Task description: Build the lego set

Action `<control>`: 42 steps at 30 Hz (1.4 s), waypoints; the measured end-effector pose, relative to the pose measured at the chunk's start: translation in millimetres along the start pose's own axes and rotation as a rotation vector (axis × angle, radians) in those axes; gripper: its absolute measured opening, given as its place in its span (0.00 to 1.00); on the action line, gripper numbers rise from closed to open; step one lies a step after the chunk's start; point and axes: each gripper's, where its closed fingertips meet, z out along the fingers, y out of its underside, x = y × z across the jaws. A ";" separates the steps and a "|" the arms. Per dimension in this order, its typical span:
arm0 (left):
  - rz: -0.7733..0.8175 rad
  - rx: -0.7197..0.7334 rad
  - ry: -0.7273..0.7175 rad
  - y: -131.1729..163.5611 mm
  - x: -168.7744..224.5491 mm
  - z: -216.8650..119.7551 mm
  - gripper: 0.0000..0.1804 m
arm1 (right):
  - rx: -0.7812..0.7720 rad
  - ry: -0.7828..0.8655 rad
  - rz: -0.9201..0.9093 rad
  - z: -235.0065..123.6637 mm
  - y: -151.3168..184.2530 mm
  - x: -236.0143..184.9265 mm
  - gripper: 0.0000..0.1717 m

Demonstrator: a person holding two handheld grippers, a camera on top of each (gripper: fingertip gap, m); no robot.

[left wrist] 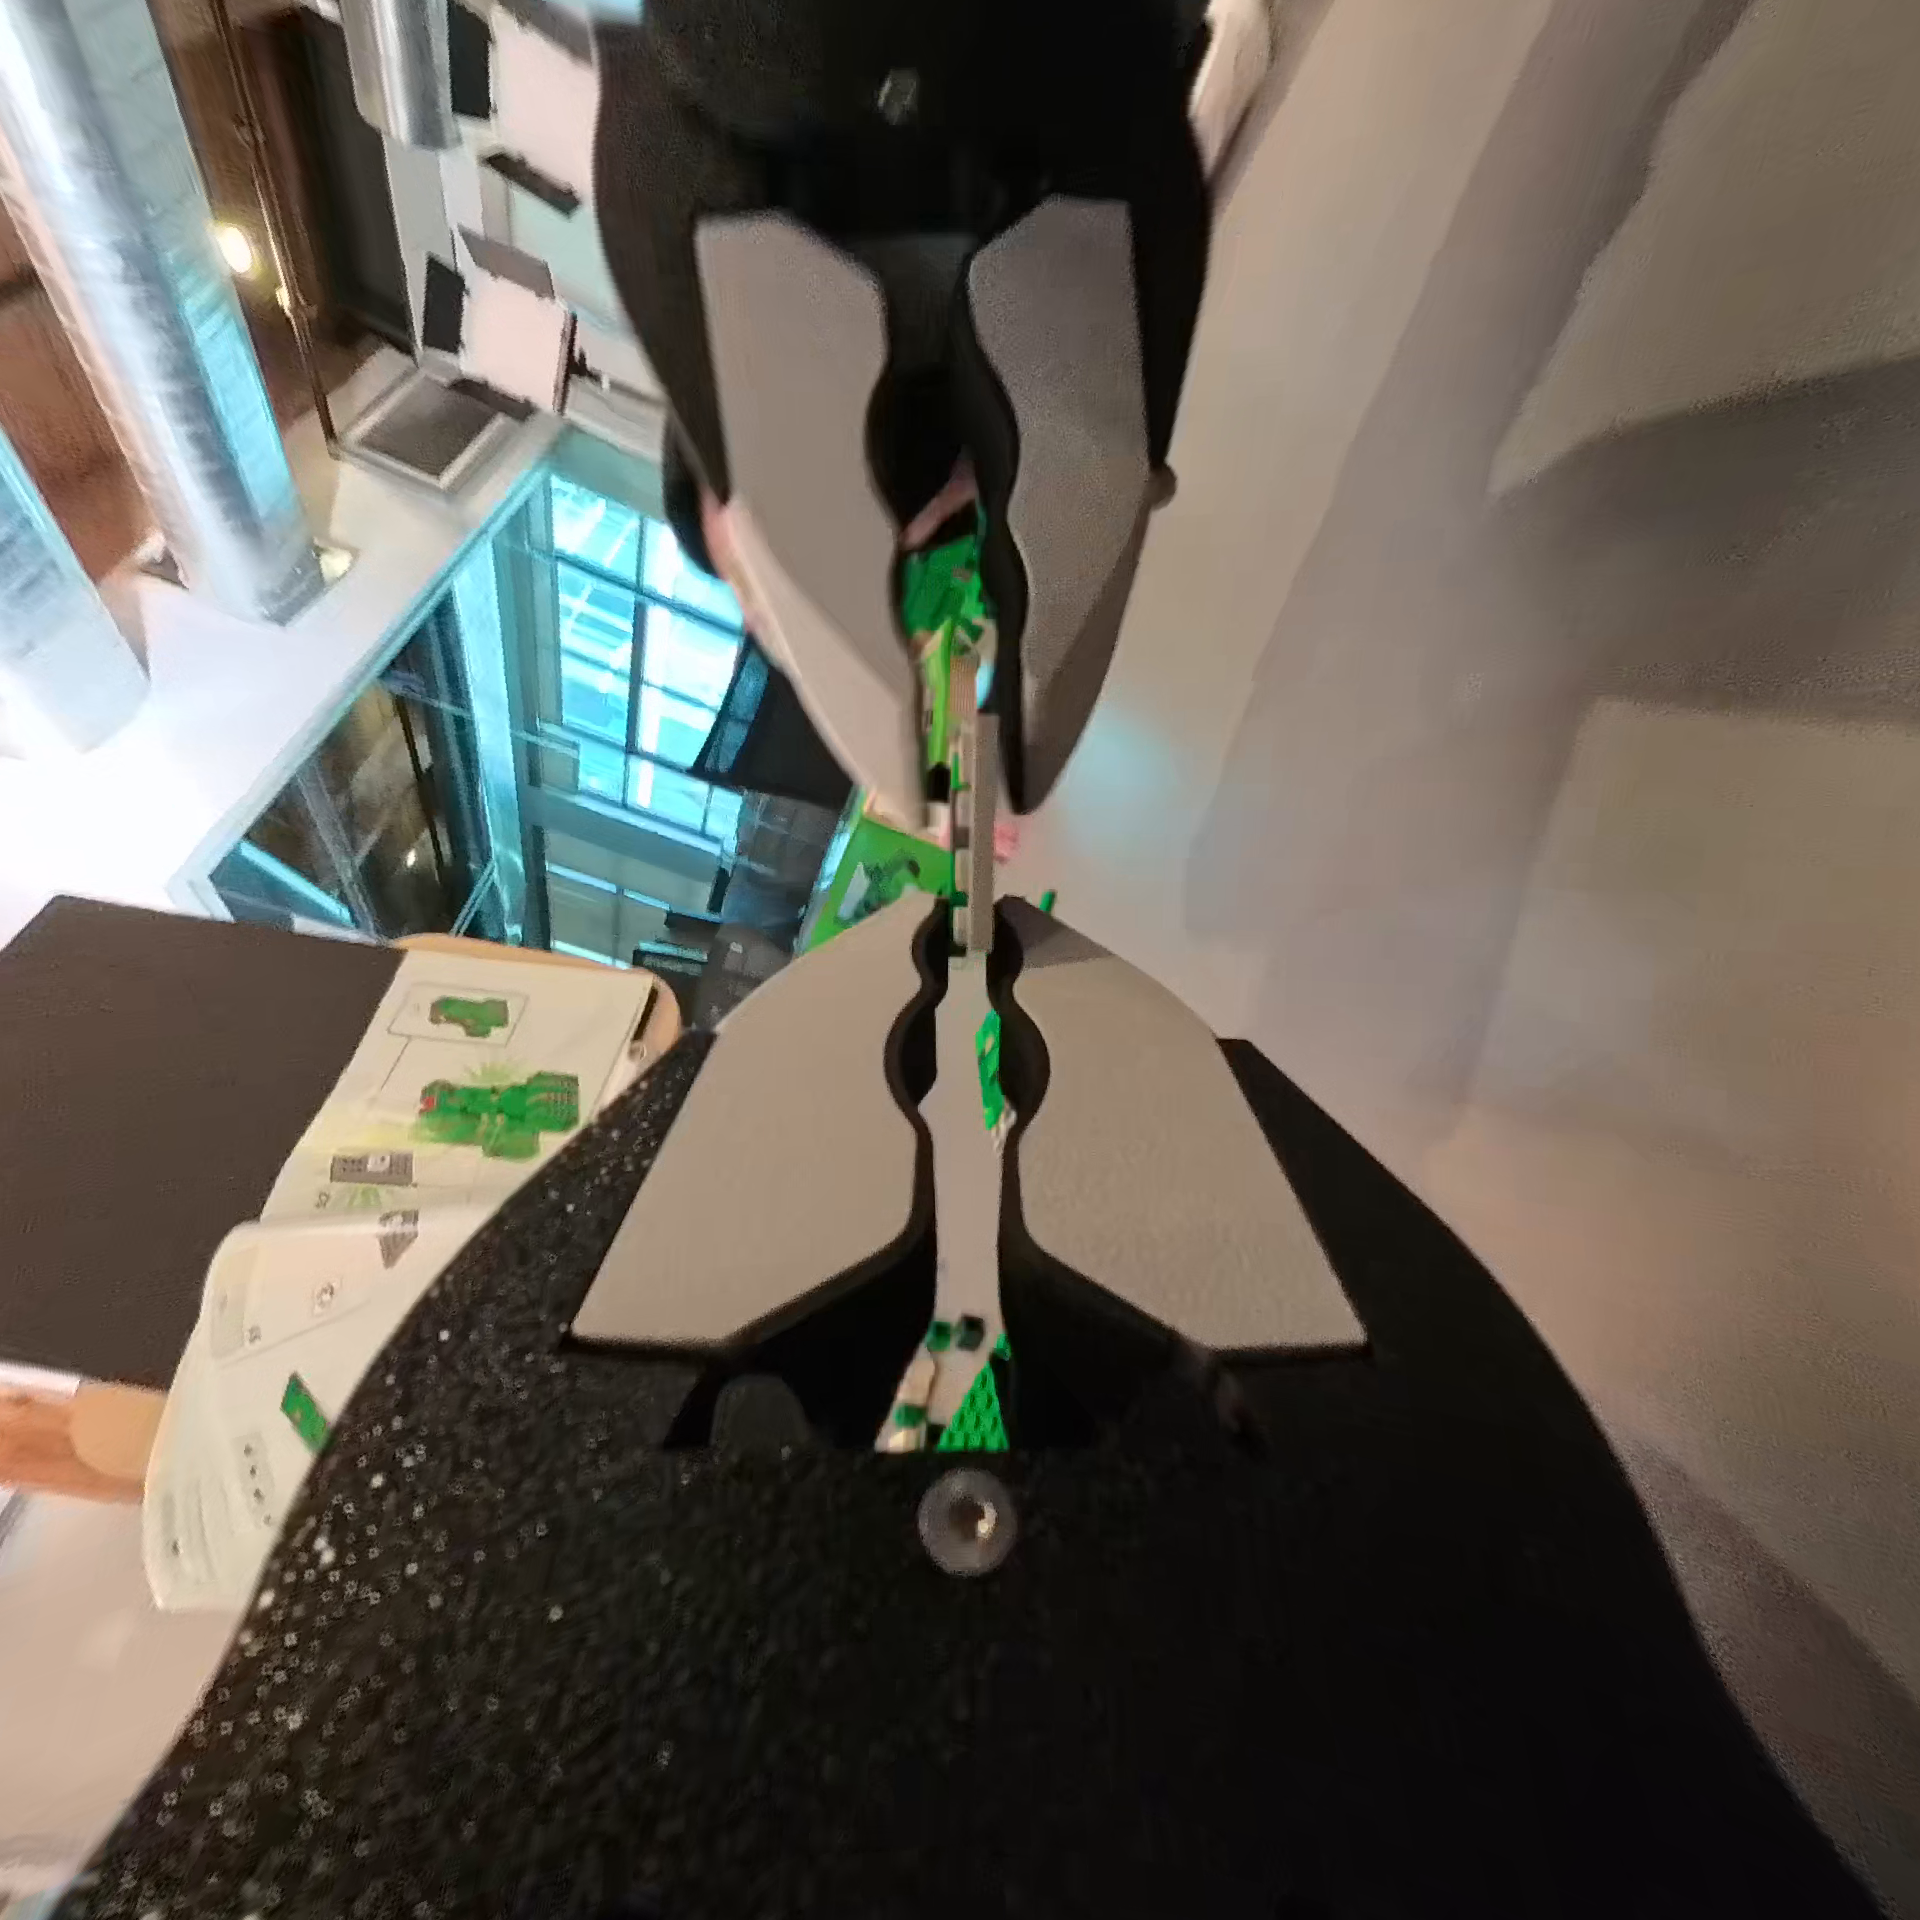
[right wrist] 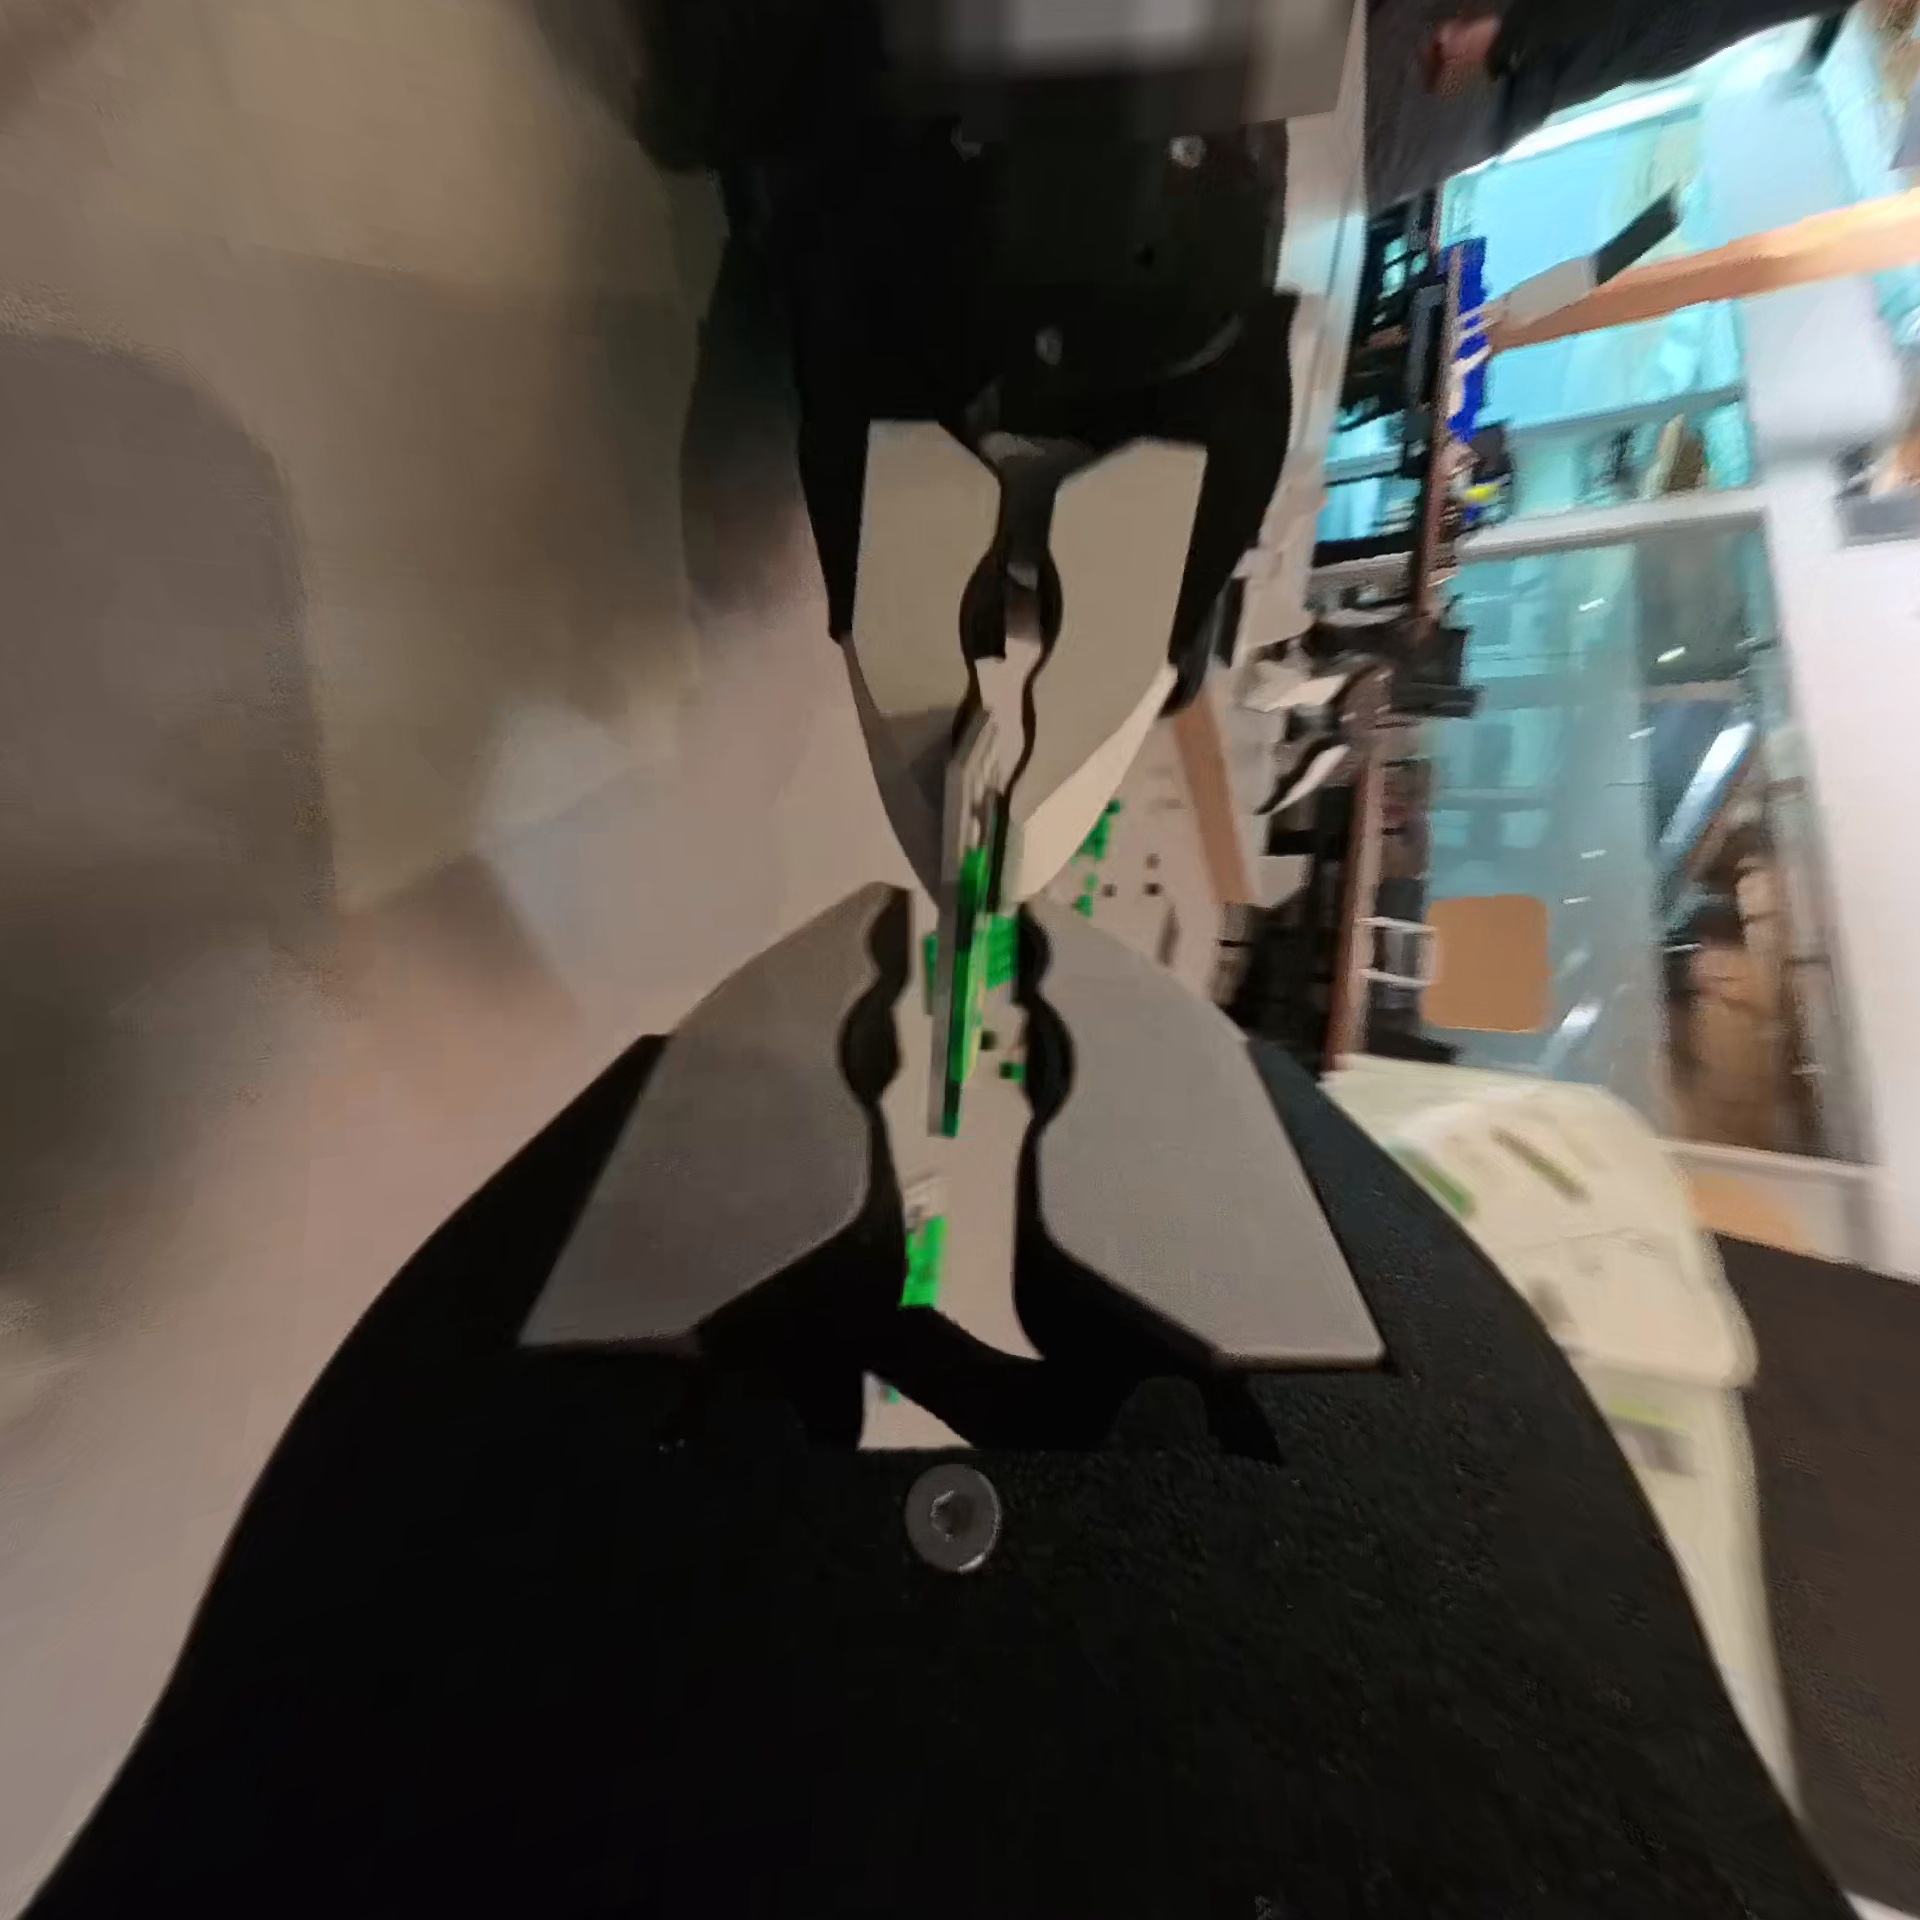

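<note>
Nearest us, our left gripper [left wrist: 971, 925] pinches the near end of a grey-and-green brick plate [left wrist: 982, 831] held edge-on above the table [left wrist: 1558, 935], while our right gripper [right wrist: 966, 914] stands narrowly parted around its far end, booklet [left wrist: 416, 1143] lying left.

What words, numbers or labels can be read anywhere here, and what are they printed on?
On the instruction booklet: pictures and tiny print, too small and blurred to read.
On the green box: print too blurred to read.
On the grey and green brick model: no writing visible.
Nothing else is legible.
</note>
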 end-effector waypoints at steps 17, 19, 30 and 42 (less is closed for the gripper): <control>-0.004 0.086 0.087 -15.4 17.1 3.7 0.18 | -0.050 -0.730 0.487 6.4 29.9 -40.9 0.20; -0.056 0.042 0.032 -2.4 3.4 0.6 0.21 | -0.206 -0.630 0.502 12.5 64.7 -31.8 0.20; -0.447 -0.265 -0.213 87.5 -45.2 -17.0 0.25 | -0.542 -0.527 0.455 22.5 158.8 -36.0 0.24; -0.613 -0.320 -0.330 116.7 -63.5 -37.1 0.24 | -0.110 0.132 1.114 11.7 140.1 42.6 0.27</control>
